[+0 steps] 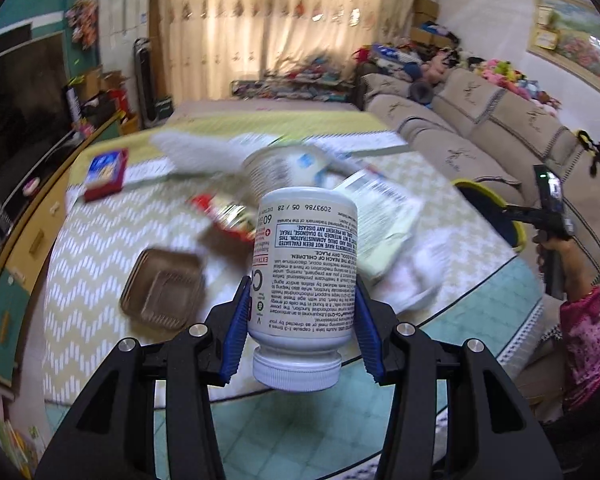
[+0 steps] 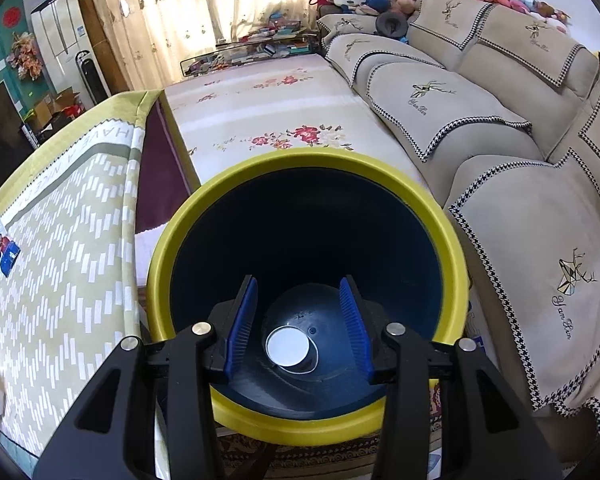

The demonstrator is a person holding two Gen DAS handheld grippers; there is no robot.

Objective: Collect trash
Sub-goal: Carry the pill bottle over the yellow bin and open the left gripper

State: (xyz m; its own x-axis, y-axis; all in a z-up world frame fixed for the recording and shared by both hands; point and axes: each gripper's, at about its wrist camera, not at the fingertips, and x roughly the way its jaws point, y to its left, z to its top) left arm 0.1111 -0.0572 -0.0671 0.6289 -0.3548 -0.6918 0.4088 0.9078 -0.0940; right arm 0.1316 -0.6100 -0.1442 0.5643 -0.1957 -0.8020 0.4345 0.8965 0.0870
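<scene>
Left tool (image 1: 302, 316) had its blue pads pinched on a white pill bottle (image 1: 305, 264), lifted clear above the table (image 1: 80, 256) and not touching anything else. The bottle sat upside down from the camera's side: white cap toward the camera, base pointing away toward the clutter, so its long axis ran roughly along the tool's fingers, and the label text read inverted. Right tool (image 2: 299, 322) looked straight into the yellow-rimmed bin (image 2: 160, 264), its jaws partly spread with nothing visibly between them, though how it carried the bin wasn't clear from that view. In the left view the bin hung off the table's far side, well apart from the bottle. Progress-wise it seemed early: the bin's dark bottom showed only one small white round thing (image 2: 290, 346), maybe a lid. Still waiting on the table were a brown plastic tray (image 1: 162, 288), a red wrapper (image 1: 224, 216), a blurry white tub (image 1: 280, 172), some papers (image 1: 384, 224) and a red-and-blue box (image 1: 106, 174). So plenty left, probably bottle into bin next.
</scene>
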